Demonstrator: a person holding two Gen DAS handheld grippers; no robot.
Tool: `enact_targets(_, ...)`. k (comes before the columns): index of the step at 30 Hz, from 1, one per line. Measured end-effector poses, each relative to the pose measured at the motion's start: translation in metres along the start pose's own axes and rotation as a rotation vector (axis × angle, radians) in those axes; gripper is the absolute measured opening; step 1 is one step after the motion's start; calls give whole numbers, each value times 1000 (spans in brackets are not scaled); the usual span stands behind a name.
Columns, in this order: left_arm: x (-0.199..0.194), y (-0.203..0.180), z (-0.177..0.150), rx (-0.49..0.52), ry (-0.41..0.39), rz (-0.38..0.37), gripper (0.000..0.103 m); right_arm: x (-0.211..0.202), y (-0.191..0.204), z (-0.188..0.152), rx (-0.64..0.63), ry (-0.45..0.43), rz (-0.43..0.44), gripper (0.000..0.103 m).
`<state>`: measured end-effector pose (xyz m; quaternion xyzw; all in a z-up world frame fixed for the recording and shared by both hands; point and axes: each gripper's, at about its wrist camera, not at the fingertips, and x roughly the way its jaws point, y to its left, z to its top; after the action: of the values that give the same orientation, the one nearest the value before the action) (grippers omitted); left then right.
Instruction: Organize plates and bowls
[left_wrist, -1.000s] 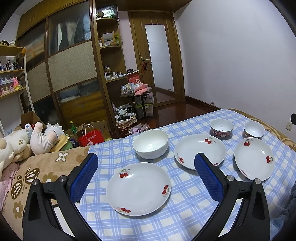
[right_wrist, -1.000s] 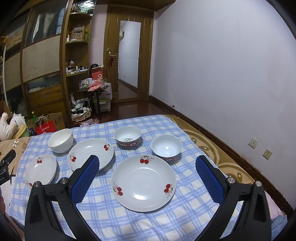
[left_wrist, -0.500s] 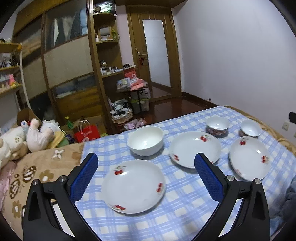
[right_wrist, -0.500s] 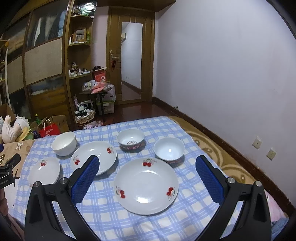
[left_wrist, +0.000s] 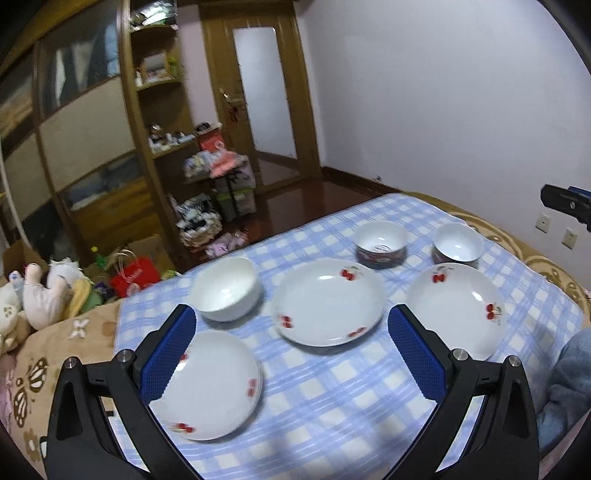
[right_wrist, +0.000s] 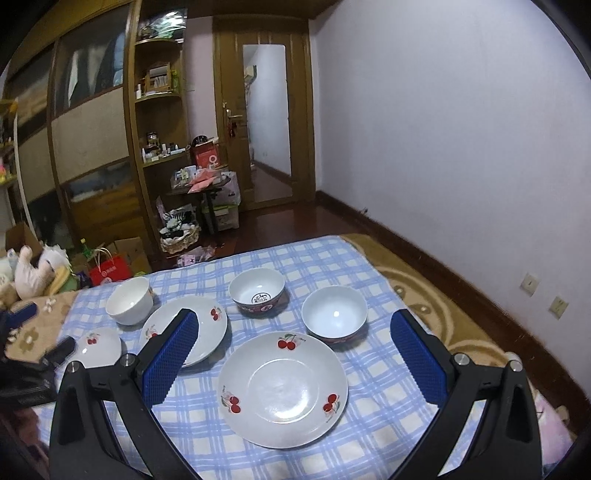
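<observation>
Place: a home bedroom
Signs: bed under a checked cloth, wooden wardrobe, cluttered shelves, stuffed toys, door

The right tool hung wide open above a cherry plate on the checked cloth. Two bowls stood beyond it; another plate, a white bowl and a small plate lay left.
</observation>
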<state>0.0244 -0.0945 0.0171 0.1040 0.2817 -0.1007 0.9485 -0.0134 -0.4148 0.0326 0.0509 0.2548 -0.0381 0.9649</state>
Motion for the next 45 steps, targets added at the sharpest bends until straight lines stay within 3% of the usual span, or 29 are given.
enact_targets(8, 45, -48, 12, 3, 91, -93, 102, 33, -34, -7, 52, 54, -5, 103)
enact_targets(16, 85, -79, 13, 32, 169, -132, 102, 70, -56, -24, 62, 134, -8, 103)
enact_targets(20, 104, -93, 7, 47, 223, -183, 102, 87, -62, -32, 62, 173, 1, 100)
enact_targets(27, 132, -112, -14, 75, 292, -203, 102, 115, -68, -52, 55, 259, 12, 93)
enact_targets(31, 147, -119, -26, 73, 332, -222, 102, 133, -66, -63, 33, 311, 17, 82)
enact_targets(38, 153, -128, -36, 134, 335, -255, 94, 160, -64, -83, 2, 376, 25, 74)
enact_targets(40, 154, -128, -36, 127, 339, -272, 92, 167, -63, -87, -6, 397, 28, 64)
enact_targets(42, 158, -129, -36, 128, 350, -287, 82, 173, -62, -92, -9, 418, 33, 61)
enact_targets(45, 162, -129, -37, 113, 370, -294, 69, 179, -63, -96, -3, 438, 48, 45)
